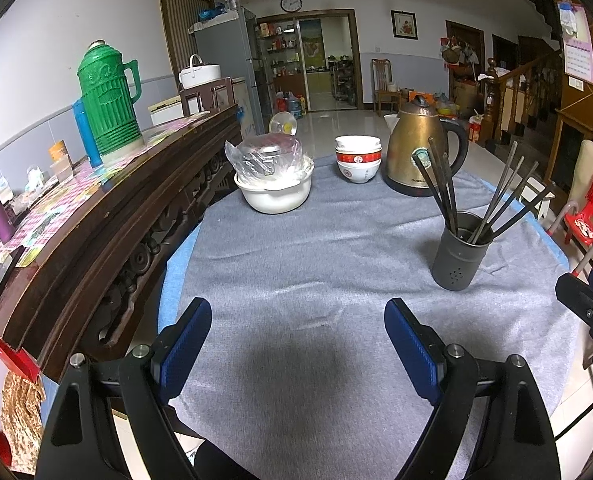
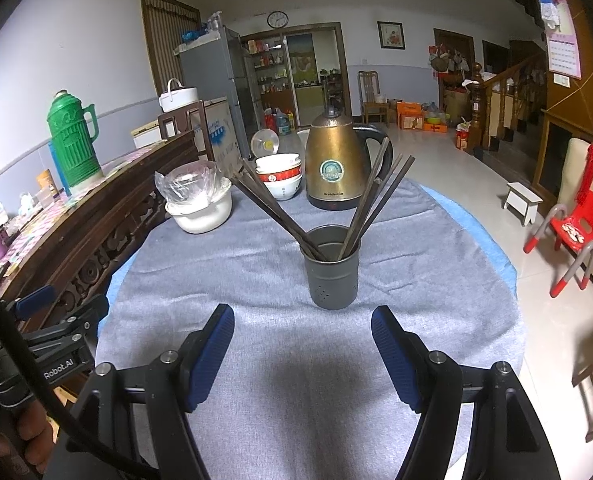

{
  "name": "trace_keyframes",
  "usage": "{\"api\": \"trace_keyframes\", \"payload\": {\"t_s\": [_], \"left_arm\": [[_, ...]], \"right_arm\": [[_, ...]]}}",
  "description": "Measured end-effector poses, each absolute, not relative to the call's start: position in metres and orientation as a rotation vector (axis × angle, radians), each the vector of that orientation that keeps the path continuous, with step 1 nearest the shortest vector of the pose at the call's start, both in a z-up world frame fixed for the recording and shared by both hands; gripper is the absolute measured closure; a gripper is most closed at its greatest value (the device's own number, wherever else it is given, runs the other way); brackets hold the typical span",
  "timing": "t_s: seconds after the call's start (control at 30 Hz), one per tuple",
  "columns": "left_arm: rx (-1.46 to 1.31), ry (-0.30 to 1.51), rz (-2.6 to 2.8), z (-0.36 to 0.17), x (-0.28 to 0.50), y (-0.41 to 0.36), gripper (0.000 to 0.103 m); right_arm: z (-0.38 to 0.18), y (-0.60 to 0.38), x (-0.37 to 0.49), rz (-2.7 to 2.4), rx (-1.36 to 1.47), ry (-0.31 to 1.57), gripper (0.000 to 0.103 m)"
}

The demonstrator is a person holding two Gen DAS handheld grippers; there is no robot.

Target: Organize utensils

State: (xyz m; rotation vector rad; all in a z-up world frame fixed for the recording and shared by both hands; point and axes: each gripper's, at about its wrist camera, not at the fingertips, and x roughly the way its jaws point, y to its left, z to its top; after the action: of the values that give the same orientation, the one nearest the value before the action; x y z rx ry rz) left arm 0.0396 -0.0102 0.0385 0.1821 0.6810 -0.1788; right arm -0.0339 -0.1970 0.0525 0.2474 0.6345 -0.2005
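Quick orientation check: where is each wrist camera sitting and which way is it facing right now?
Left wrist: behind the open left gripper, angled down across the grey cloth; the chopstick holder stands to its right, the right gripper at the edge.
Right wrist: behind the open right gripper, facing the holder head-on; left gripper and a hand at left.
Shared: holder, kettle, stacked bowls, green thermos.

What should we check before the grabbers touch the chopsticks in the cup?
1. Left gripper open, empty: ok.
2. Right gripper open, empty: ok.
3. Cup upright on the cloth: ok.
4. Chopsticks all in the cup, leaning two ways: ok.
5. Cloth bare between right gripper and cup: ok.
6. Kettle and bowls stand behind the cup, apart from it: ok.
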Motion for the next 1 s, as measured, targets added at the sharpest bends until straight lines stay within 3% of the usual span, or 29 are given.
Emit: {"api": "trace_keyframes", "payload": {"t_s": [1.0], "left_arm": [[0.174,0.641,-0.18,0.052,0.029,-0.01,0.015]], "right_arm": [[0.063,-0.195,-0.04,-0.212,0.237,0.607,0.029]]}}
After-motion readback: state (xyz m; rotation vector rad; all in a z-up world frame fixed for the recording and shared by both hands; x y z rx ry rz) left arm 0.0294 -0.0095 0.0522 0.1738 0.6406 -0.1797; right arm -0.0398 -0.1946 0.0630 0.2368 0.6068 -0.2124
